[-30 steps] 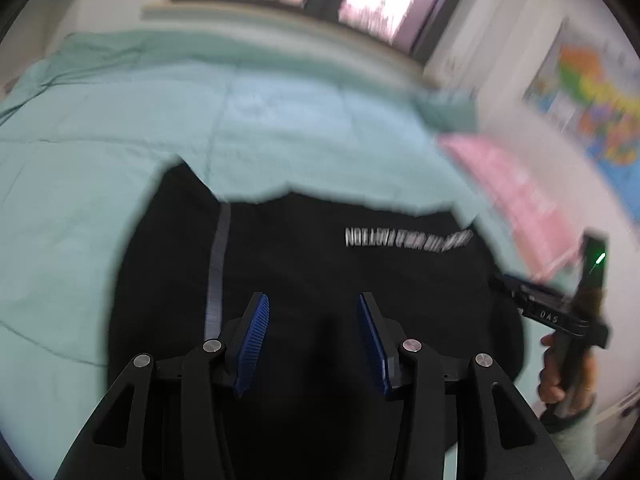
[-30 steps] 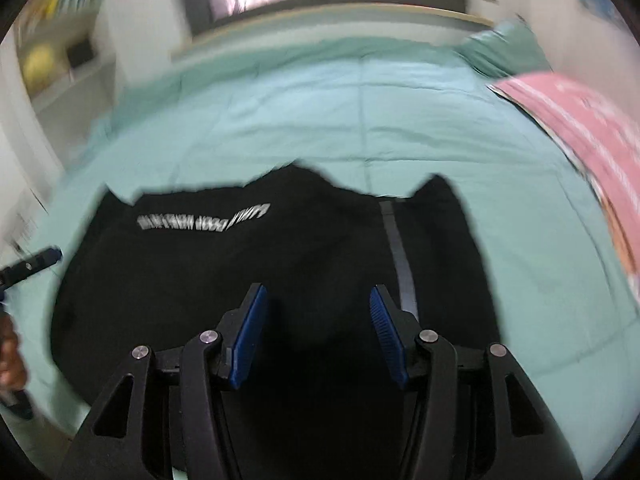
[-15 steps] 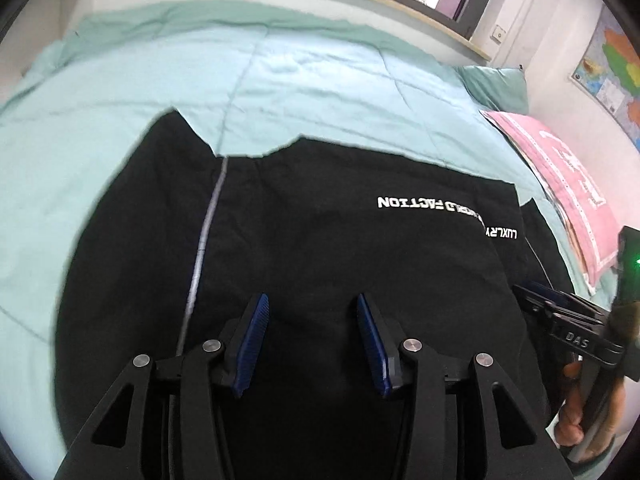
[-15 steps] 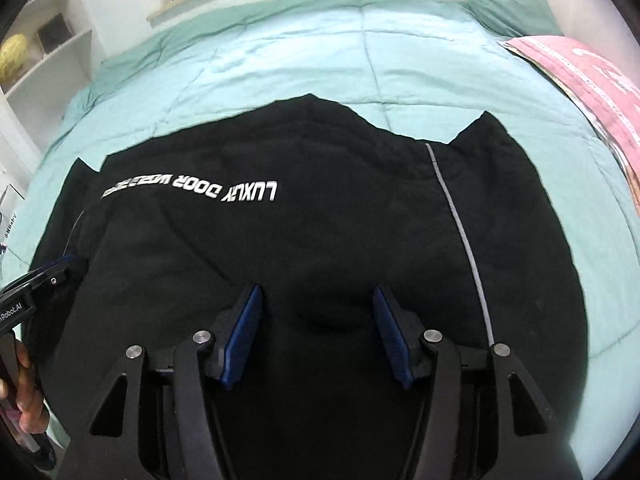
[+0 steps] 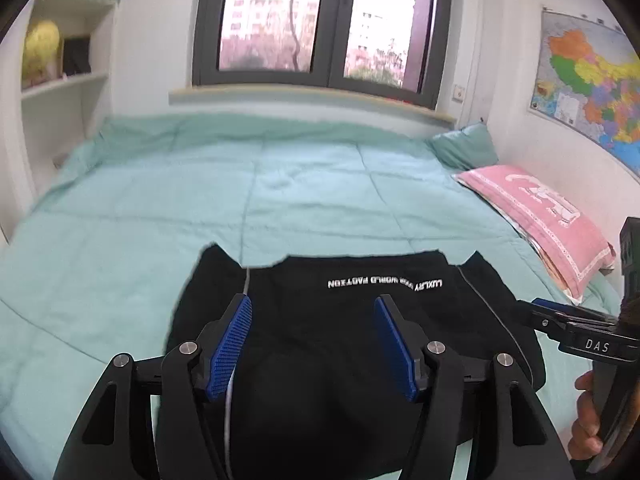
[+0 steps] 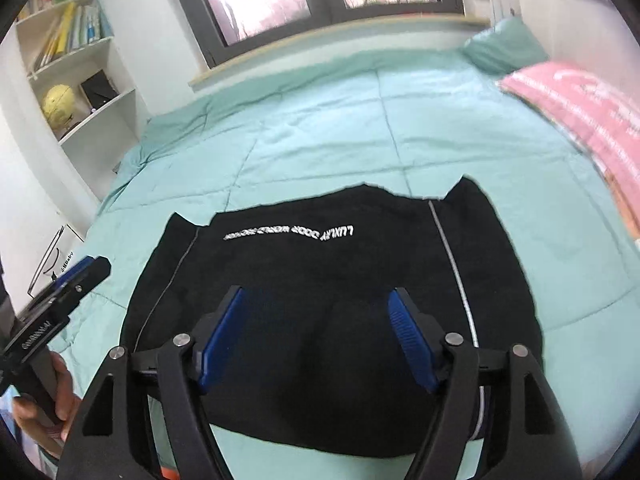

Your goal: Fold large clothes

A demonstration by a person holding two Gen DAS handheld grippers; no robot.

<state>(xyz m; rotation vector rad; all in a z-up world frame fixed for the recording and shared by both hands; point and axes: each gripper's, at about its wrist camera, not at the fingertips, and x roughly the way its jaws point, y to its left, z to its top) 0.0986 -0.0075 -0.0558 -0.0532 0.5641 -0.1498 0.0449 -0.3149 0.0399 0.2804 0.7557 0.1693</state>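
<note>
A black garment [image 5: 360,332] with white lettering and thin grey seam lines lies folded flat on the near part of a teal bed quilt [image 5: 280,200]; it also shows in the right wrist view [image 6: 320,280]. My left gripper [image 5: 312,344] is open and empty, raised above the garment's near left part. My right gripper [image 6: 316,340] is open and empty, above the garment's near middle. The right gripper shows at the right edge of the left wrist view [image 5: 560,320], and the left gripper at the left edge of the right wrist view [image 6: 76,276].
A pink pillow [image 5: 540,208] and a teal pillow [image 5: 464,148] lie at the bed's right side. White shelves [image 6: 80,80] with books and a yellow globe stand at the left. A window [image 5: 320,20] is behind the bed, and a map [image 5: 588,80] hangs on the right wall.
Both grippers have lifted and pulled back from close over the garment, so the whole bed and window now show. The garment lies as before. Both grippers stay open.
</note>
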